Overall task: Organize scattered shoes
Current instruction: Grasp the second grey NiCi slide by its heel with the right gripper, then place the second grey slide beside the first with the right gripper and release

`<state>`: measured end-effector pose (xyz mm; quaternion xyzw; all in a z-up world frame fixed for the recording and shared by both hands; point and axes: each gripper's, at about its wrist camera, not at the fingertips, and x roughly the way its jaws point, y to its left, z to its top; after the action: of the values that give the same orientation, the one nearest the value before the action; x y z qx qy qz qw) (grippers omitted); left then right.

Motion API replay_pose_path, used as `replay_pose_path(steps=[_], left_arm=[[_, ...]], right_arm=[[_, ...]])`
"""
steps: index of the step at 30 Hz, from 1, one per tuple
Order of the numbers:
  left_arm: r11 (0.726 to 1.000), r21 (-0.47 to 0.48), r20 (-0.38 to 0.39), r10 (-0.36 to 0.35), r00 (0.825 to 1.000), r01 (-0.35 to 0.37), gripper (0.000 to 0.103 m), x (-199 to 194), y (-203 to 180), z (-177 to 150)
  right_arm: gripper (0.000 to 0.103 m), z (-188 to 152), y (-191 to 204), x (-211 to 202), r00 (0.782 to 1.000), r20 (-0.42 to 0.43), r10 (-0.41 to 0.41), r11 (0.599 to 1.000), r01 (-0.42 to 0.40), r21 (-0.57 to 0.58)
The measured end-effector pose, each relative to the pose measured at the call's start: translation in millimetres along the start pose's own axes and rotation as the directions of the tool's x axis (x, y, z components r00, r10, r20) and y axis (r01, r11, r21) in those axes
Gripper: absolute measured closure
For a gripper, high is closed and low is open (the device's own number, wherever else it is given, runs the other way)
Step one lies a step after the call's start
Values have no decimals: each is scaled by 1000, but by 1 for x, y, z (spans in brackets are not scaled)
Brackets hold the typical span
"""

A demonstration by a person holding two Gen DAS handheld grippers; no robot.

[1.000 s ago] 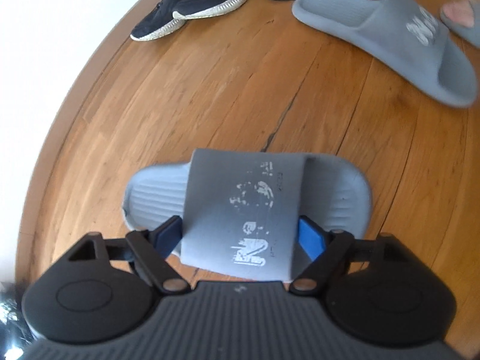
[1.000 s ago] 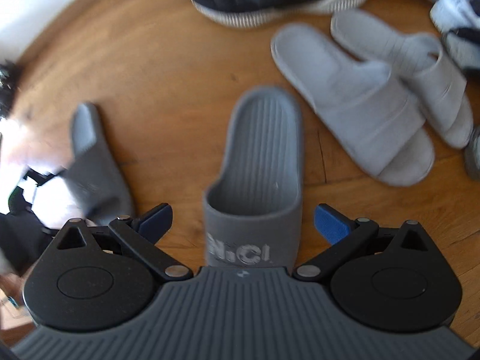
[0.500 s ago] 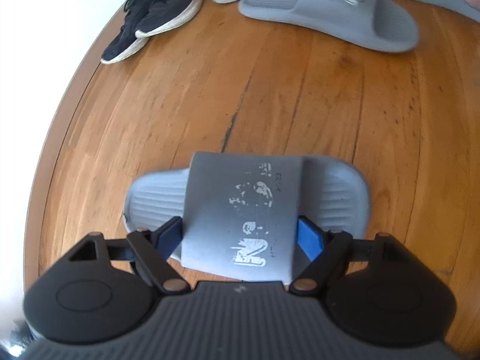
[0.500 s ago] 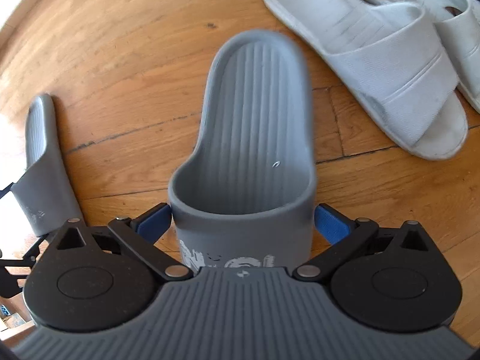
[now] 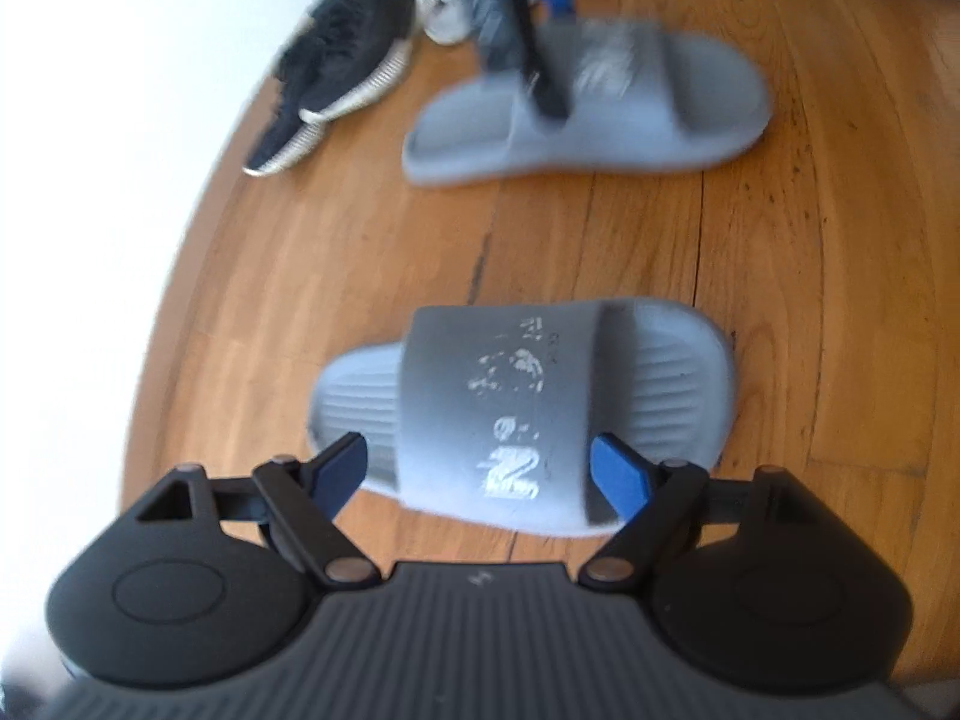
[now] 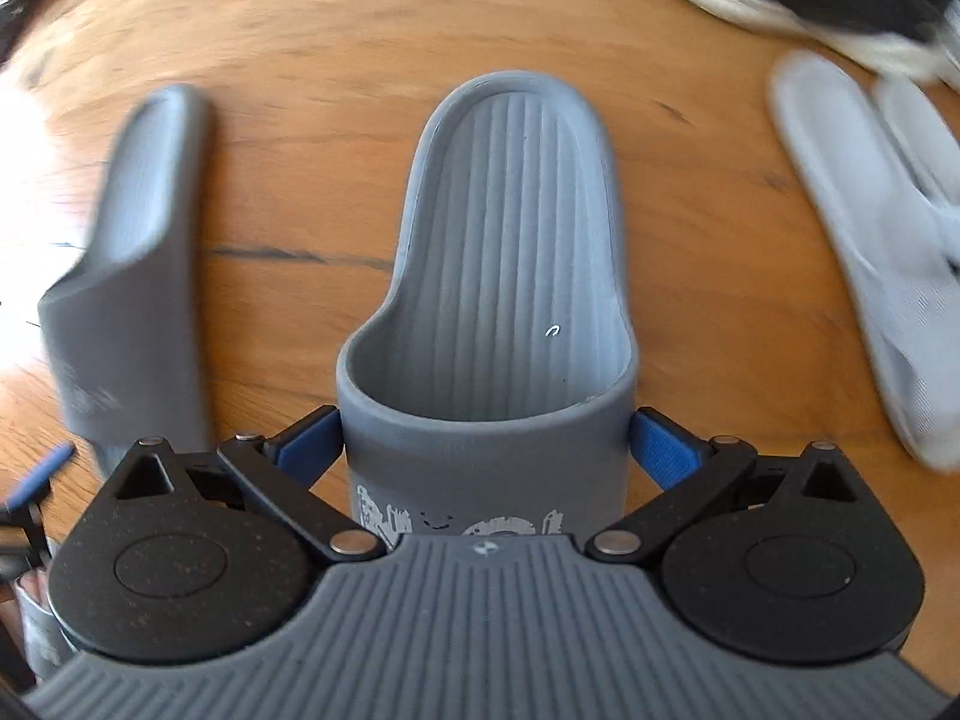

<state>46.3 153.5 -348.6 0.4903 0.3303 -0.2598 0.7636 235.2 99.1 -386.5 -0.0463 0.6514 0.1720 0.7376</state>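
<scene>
Wooden floorboards (image 5: 780, 252) run under everything, with a dark crack in one plank between the two grey slides.

One grey slide (image 5: 522, 414) lies crosswise in front of the left gripper (image 5: 480, 468), its worn white print facing up on the strap. The blue fingers (image 5: 618, 474) sit on either side of the strap; on the left side a gap shows between pad and strap, so the hold looks loosened, though the blur makes it hard to be sure.

The matching grey slide (image 6: 498, 300) points away from the right gripper (image 6: 486, 444), heel end far, ribbed footbed showing. That gripper's blue pads press against both sides of the strap, clenched on it. In the left view this slide (image 5: 600, 114) appears blurred, farther along the floor, with the right gripper (image 5: 540, 42) over it.

Beyond them, near the pale wall, lie black sneakers (image 5: 336, 78) with white soles. To the right in the right wrist view sit two light grey slippers (image 6: 876, 228), side by side.
</scene>
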Motion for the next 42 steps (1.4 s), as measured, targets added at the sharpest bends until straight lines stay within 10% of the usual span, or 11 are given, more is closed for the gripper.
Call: replay_pose_path(steps=[5, 12, 16, 22, 26, 36, 39, 42], left_arm=[[963, -257, 15, 95, 995, -88, 11, -48, 6, -24], [664, -747, -21, 30, 999, -36, 10, -74, 25, -79], [587, -809, -46, 13, 999, -44, 10, -74, 29, -93], [533, -845, -45, 12, 999, -44, 10, -72, 34, -95], [474, -877, -82, 8, 997, -76, 10, -75, 37, -104], [381, -920, -110, -22, 994, -94, 10, -77, 45, -119], [387, -917, -115, -23, 993, -97, 10, -76, 45, -121], [394, -916, -100, -32, 994, -79, 9, -77, 44, -122]], right_arm=[[1, 18, 28, -1, 1000, 27, 15, 999, -14, -49], [0, 16, 33, -15, 995, 41, 94, 996, -94, -9], [0, 15, 36, -23, 989, 51, 139, 990, -140, 14], [1, -7, 64, -14, 989, 65, 133, 988, -127, -90], [33, -22, 83, -7, 989, 74, 127, 980, -113, -164], [53, -50, 132, -10, 981, 94, 168, 935, -129, -331], [50, -50, 115, -34, 958, 67, 278, 915, -243, -322], [26, -51, 80, -60, 941, 69, 332, 905, -297, -305]])
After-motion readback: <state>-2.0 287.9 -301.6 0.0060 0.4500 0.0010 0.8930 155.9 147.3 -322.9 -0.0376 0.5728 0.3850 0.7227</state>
